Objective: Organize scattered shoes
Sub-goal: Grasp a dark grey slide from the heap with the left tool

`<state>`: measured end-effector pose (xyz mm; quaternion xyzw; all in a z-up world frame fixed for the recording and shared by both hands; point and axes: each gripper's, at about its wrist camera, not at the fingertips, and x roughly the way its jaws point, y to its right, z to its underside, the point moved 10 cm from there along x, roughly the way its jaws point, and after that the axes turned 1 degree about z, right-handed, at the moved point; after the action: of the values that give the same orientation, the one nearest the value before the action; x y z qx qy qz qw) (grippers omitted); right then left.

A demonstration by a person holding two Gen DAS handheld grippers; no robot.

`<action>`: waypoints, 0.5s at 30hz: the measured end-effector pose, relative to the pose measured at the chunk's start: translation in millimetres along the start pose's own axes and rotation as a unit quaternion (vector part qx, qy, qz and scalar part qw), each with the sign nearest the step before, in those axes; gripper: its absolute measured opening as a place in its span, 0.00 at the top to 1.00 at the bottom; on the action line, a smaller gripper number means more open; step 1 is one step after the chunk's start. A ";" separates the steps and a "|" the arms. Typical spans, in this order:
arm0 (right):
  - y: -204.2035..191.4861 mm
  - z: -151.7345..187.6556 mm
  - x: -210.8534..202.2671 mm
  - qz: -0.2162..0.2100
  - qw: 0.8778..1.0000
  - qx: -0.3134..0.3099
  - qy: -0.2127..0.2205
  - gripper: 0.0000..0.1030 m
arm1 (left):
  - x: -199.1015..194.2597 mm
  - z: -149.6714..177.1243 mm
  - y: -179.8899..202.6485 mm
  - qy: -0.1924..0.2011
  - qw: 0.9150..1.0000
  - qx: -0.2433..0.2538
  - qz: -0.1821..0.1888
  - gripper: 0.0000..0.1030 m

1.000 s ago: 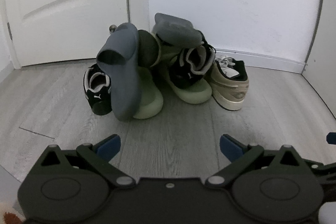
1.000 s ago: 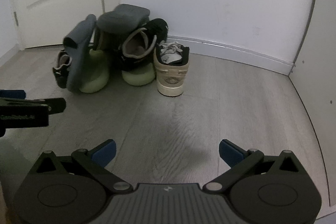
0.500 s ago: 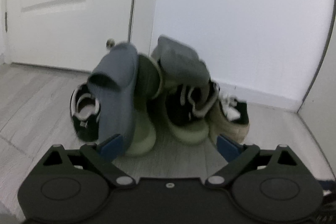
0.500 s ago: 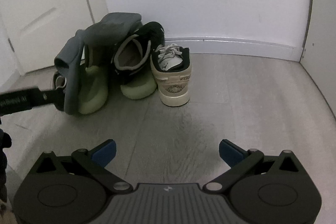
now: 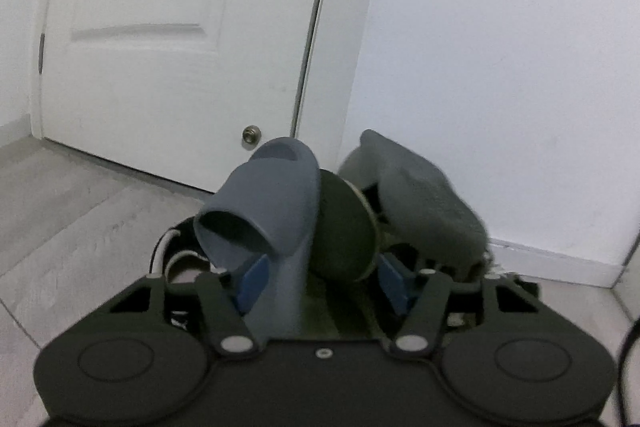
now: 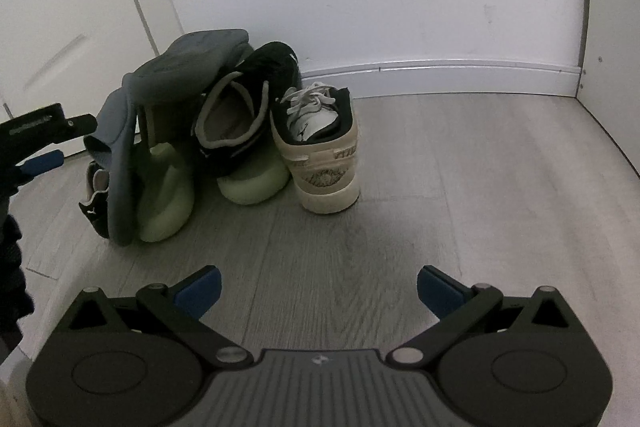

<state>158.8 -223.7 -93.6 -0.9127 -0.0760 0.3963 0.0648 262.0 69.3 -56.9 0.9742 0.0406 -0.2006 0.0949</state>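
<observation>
Shoes lie heaped in the corner. A blue-grey slide (image 5: 276,199) stands on edge against a pale green foam shoe (image 5: 340,227). My left gripper (image 5: 322,281) straddles both; its jaws are closing, and I see no pad pressing on them. A second grey slide (image 5: 420,203) tops the heap. In the right wrist view the left gripper (image 6: 76,139) reaches the slide (image 6: 120,187) from the left. My right gripper (image 6: 318,287) hangs open over bare floor, short of the beige sneaker (image 6: 324,163) and black sneaker (image 6: 244,115).
A white door (image 5: 180,27) with a round stop (image 5: 251,137) stands behind the heap. White wall and baseboard (image 6: 440,75) run along the back, a white panel (image 6: 608,47) on the right. Grey plank floor (image 6: 440,207) stretches right of the shoes.
My left gripper has pushed forward into the heap and its jaws have narrowed around the blue-grey slide and green shoe. The right gripper has drifted slightly and stays open.
</observation>
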 end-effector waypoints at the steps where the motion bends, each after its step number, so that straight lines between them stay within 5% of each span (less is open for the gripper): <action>1: -0.6 -0.3 2.1 -0.002 1.000 0.000 0.000 0.00 | 5.9 0.2 -2.0 0.004 1.000 0.003 0.001 0.48; 10: -10.6 -0.2 23.5 -0.023 1.000 0.002 -0.017 0.00 | 53.8 4.1 -17.6 0.016 0.999 0.033 -0.013 0.51; 15: -21.4 0.2 34.2 -0.032 0.999 -0.011 -0.025 0.00 | 70.9 3.0 -26.1 0.015 1.000 -0.004 0.002 0.44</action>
<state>179.9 -196.3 -114.3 -0.9003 -0.1107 0.4158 0.0655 322.7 97.1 -92.2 0.9767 0.0405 -0.1859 0.0989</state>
